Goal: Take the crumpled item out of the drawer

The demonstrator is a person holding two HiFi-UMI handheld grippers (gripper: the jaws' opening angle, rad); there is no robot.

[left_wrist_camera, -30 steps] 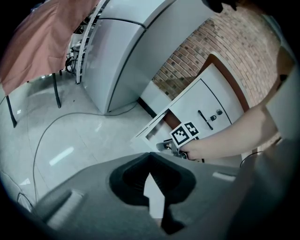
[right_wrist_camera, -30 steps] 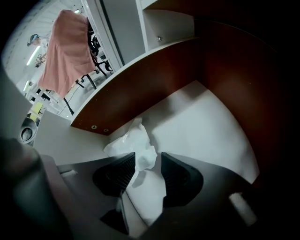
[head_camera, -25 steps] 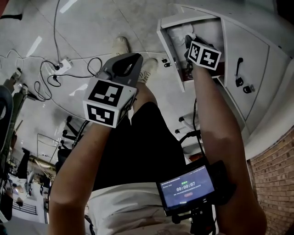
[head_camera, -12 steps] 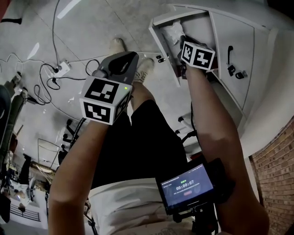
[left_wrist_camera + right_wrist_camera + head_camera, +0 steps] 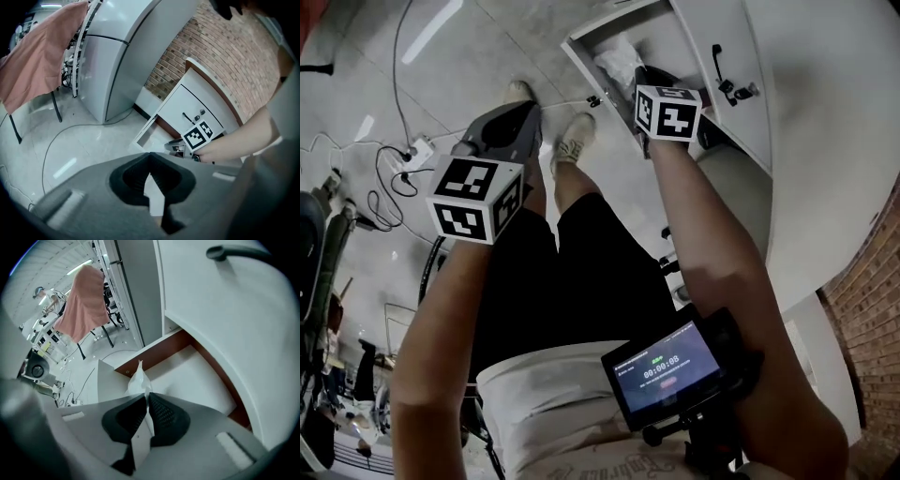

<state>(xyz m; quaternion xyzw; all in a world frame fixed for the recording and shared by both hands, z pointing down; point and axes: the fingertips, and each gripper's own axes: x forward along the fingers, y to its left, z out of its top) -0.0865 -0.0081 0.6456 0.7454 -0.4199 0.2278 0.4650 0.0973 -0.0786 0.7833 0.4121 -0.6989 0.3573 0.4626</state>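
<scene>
Two tools in play, one working. Our right tool (image 5: 146, 399) has just been closing and pinches the crumpled white item (image 5: 137, 380), a thin papery or plastic wad, by one edge. Most of the wad pokes out past the tips, over the open drawer (image 5: 201, 380) of the white cabinet (image 5: 225, 310). We cannot tell whether it is fully clear. Our left tool (image 5: 150, 157) hangs aside above the floor, jaws together, nothing in them. We judge the step in hand to be the lift-out. With so thin a hold, we would squeeze firmly, raise straight up, and steer the trailing part off the drawer's front wall, where it could snag or slip free.
</scene>
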